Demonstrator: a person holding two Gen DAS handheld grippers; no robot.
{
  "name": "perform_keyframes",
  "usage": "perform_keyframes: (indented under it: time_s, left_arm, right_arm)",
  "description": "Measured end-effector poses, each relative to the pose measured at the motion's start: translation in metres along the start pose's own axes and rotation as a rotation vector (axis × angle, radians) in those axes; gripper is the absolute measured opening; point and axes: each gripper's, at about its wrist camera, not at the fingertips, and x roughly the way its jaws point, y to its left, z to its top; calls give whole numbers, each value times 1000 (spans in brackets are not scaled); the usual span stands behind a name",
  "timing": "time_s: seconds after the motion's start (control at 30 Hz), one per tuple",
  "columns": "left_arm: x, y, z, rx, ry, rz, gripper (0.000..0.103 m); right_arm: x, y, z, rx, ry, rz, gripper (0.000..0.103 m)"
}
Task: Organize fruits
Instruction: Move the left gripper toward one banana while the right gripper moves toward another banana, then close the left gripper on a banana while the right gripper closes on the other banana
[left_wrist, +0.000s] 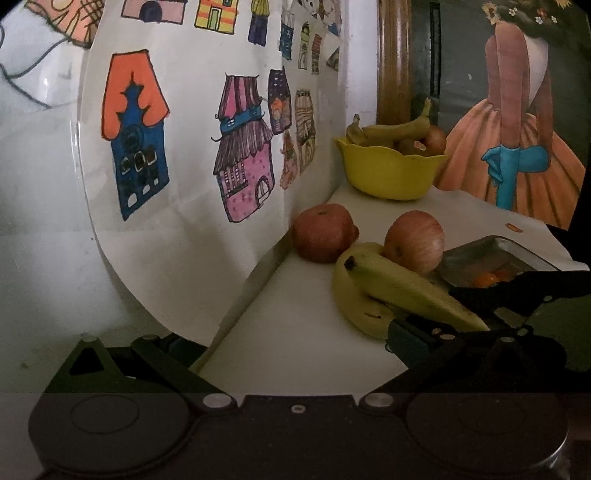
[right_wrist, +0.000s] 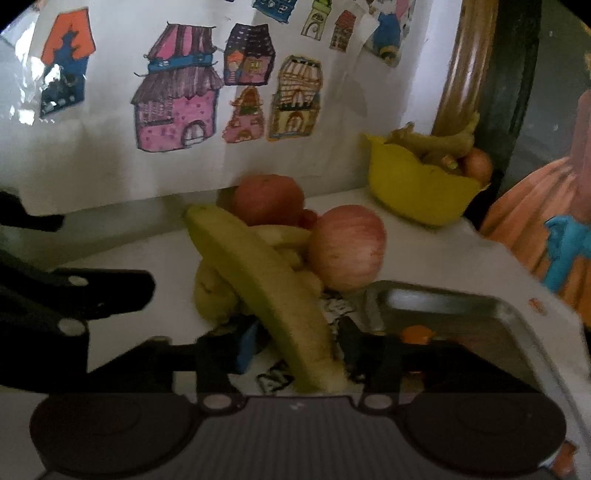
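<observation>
We've got the right gripper (right_wrist: 295, 350) clamped on the top banana (right_wrist: 258, 280), just left of the metal tray (right_wrist: 461, 299); left gripper (left_wrist: 288, 332) open & empty. Lift slow, w/o nudging the apple (right_wrist: 347, 247).

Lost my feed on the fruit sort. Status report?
Right tool around banana, contact unclear. Left tool open, idle. Two apples beside it; yellow bowl behind.
</observation>
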Motion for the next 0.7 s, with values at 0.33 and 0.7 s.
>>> perform_keyframes:
  time_s: [0.33,0.7]
  left_arm:
    - [1,-3,5,-6,24,-22,102]
    - [36,-16,19,-64,50,-45,100]
  right_arm:
    - [-18,-31,-10,191,-67,81,37]
    - [-22,-56,-14,291,-64,125,35]
